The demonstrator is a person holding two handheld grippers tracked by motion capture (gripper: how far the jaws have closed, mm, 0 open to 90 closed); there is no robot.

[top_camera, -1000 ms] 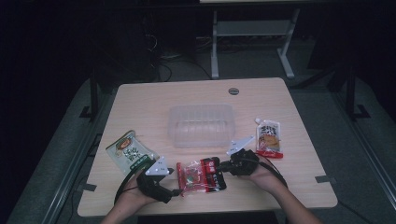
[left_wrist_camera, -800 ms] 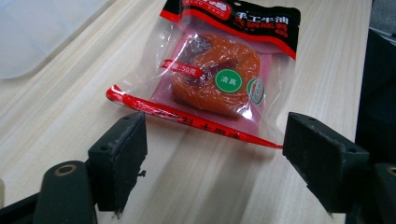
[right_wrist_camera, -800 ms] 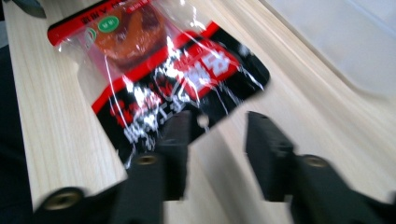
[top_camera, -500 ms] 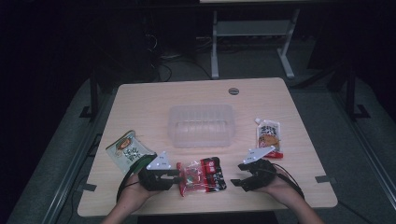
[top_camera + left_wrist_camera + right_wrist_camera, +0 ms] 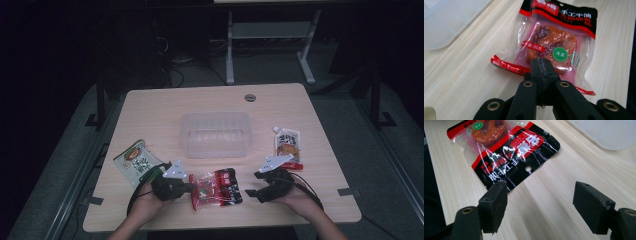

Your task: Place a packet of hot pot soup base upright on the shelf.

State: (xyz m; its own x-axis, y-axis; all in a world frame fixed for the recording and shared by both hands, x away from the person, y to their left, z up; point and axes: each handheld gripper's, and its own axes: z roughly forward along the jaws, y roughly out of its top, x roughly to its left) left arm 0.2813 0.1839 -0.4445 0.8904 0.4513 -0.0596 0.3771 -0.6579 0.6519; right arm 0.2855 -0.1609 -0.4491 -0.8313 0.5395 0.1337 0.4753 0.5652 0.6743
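A red and black snack packet (image 5: 217, 187) lies flat near the table's front edge. My left gripper (image 5: 187, 187) is at its left end; its jaws have just closed and are shut on the packet's sealed edge (image 5: 506, 66), seen close in the left gripper view (image 5: 540, 67). My right gripper (image 5: 252, 185) sits just right of the packet with its jaws wide; they have just been opening. In the right gripper view (image 5: 540, 200) nothing lies between the pads, and the packet's black end (image 5: 506, 152) lies just ahead of the left pad.
A clear plastic container (image 5: 215, 134) stands mid-table behind the packet. A green packet (image 5: 134, 162) lies at the left, beside my left hand. An orange spout pouch (image 5: 287, 145) lies at the right, behind my right gripper. The table edge runs close under both hands.
The right gripper let go of the red packet's right end, opened and drew back to the right. The left gripper came up to the packet's left end and shut on it.
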